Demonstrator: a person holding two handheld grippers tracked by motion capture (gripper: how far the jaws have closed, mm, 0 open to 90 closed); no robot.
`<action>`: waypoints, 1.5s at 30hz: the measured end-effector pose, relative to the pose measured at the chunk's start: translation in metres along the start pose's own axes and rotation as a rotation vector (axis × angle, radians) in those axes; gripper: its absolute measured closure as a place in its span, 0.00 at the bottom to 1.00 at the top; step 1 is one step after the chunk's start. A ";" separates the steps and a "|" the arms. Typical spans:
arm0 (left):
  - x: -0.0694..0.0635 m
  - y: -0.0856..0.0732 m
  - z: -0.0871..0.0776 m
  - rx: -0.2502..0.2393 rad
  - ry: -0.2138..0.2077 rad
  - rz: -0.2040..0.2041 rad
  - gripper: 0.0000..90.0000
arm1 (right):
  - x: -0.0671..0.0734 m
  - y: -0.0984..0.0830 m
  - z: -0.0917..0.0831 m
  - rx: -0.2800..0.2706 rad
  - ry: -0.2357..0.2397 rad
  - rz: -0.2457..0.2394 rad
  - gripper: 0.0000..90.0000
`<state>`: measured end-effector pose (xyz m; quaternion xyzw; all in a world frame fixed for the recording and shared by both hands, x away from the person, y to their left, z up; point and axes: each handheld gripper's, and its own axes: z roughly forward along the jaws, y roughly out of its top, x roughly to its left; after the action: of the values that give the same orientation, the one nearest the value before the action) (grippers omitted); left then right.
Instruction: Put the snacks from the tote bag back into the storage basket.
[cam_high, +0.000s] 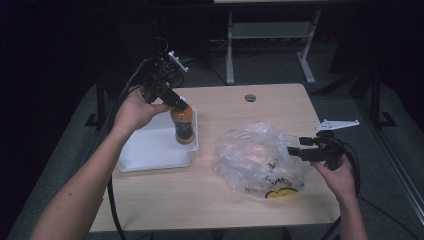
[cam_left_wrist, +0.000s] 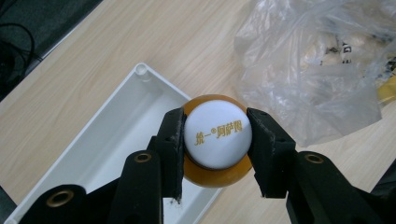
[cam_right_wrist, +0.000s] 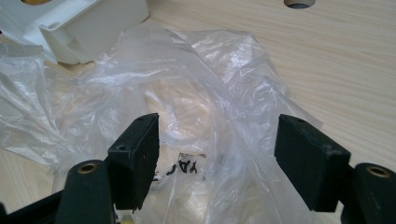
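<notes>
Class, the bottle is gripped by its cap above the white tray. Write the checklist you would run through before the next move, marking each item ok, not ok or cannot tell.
1. Left gripper closed on the bottle cap, a pad on each side: ok.
2. Bottle upright: ok.
3. Bottle over the white tray rather than the bare table: ok, near the tray's right wall.
4. Bottle base resting on the tray floor: cannot tell.
5. Right gripper open, plastic bag between the jaws, not pinched: ok.
6. Bag apart from the tray in the high view: ok.
</notes>
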<state>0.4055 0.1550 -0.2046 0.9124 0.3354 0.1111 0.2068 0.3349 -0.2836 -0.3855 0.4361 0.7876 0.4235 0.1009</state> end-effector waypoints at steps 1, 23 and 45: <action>0.000 0.000 0.000 0.000 0.000 0.000 0.66 | 0.000 0.000 0.000 0.000 0.000 0.000 0.34; 0.011 -0.019 0.035 0.048 -0.008 -0.043 0.66 | 0.001 0.000 -0.001 -0.003 0.001 -0.001 0.34; 0.008 -0.028 0.071 0.092 -0.016 -0.050 0.66 | 0.001 0.001 -0.001 -0.005 0.001 -0.004 0.34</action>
<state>0.4198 0.1581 -0.2801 0.9131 0.3611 0.0832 0.1702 0.3341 -0.2828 -0.3839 0.4341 0.7873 0.4256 0.1025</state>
